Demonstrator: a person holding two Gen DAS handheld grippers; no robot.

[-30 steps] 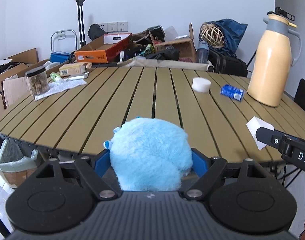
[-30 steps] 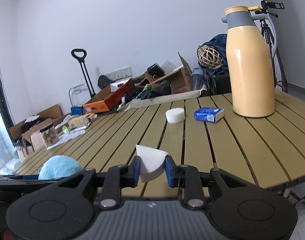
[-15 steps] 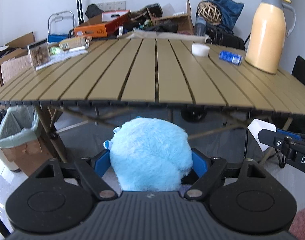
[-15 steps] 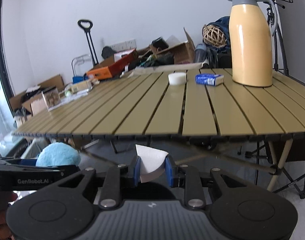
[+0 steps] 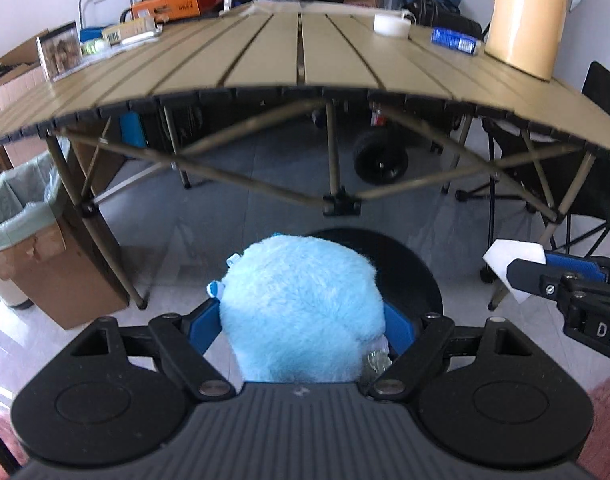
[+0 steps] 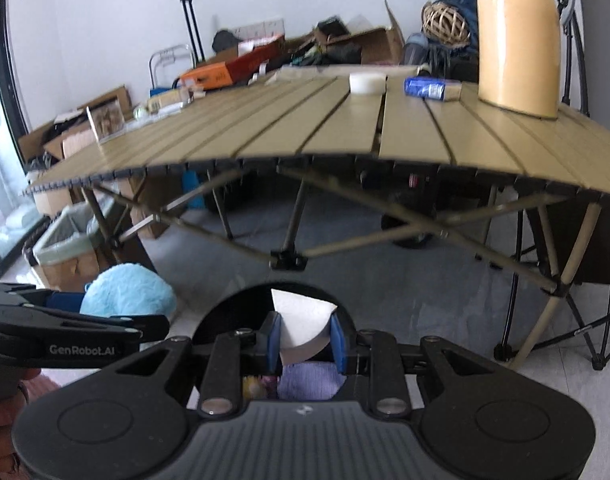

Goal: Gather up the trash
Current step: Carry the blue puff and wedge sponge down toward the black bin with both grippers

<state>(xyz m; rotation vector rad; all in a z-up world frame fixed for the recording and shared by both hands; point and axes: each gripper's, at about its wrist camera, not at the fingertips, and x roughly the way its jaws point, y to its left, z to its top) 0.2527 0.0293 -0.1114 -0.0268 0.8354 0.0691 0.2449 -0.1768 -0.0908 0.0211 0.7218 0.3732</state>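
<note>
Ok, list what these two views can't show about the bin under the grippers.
- Black bin, left wrist view: mostly hidden by the blue plush toy.
- Bin contents, right wrist view: blurred, covered by the white paper in the right gripper.

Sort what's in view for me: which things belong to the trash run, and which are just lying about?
Job:
- blue fluffy ball in left claw
- white paper scrap in right claw
- round black bin below both
- lined box bin

Lying about:
- thermos
- blue packet
- white tape roll
- table
</note>
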